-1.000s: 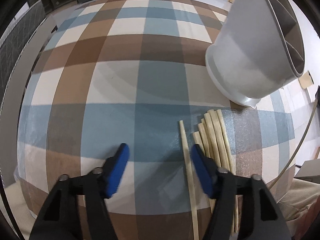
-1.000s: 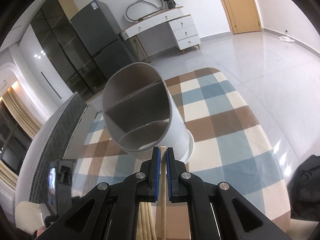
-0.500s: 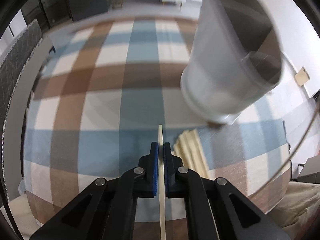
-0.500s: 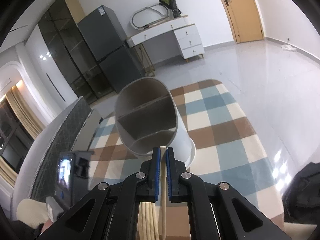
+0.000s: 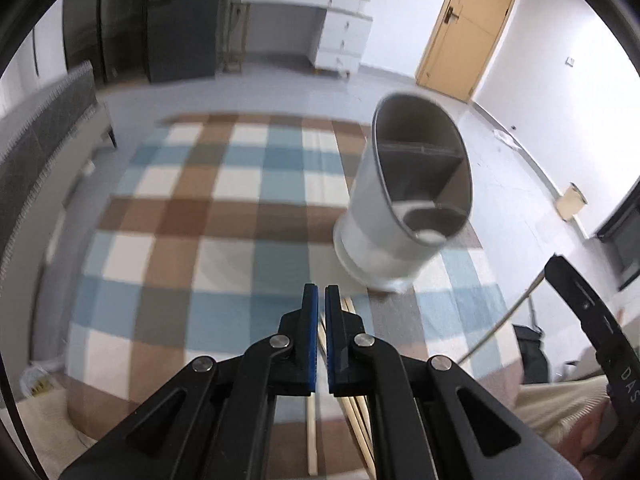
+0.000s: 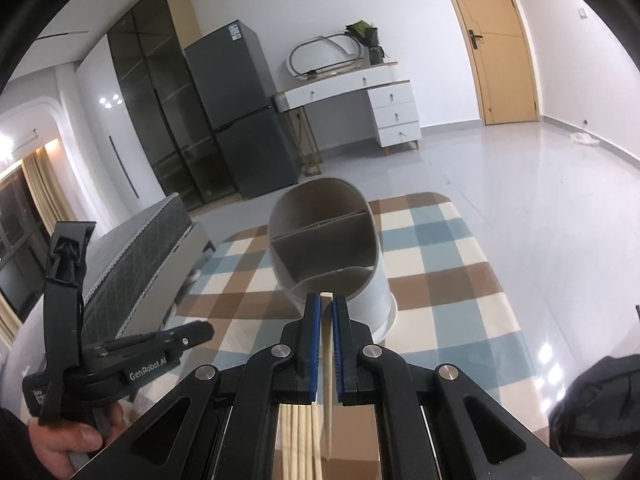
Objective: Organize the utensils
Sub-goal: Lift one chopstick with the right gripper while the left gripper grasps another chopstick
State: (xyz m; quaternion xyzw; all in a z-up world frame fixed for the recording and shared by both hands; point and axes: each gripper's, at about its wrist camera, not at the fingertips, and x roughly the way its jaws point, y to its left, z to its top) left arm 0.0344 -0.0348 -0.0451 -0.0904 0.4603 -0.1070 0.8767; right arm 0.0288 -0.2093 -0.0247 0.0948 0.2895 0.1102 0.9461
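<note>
Right wrist view showed the right gripper clamped on a single chopstick, its blunt end just clearing the blue pads and aimed at the grey utensil holder standing on the checked tablecloth. The holder's mouth was split by dividers into compartments, the nearest lying just beyond the chopstick's tip. To place it well, the stick probably needed tipping upright over one compartment and lowering clear of the divider before release. More chopsticks lay in a bundle on the cloth under the gripper.

In the left wrist view the left gripper stood with its jaws together; a pale chopstick ran below them and seemed pinched between the pads, though blur left that uncertain. The holder sat ahead and to the right, apart from this gripper, with the bundle between them.
</note>
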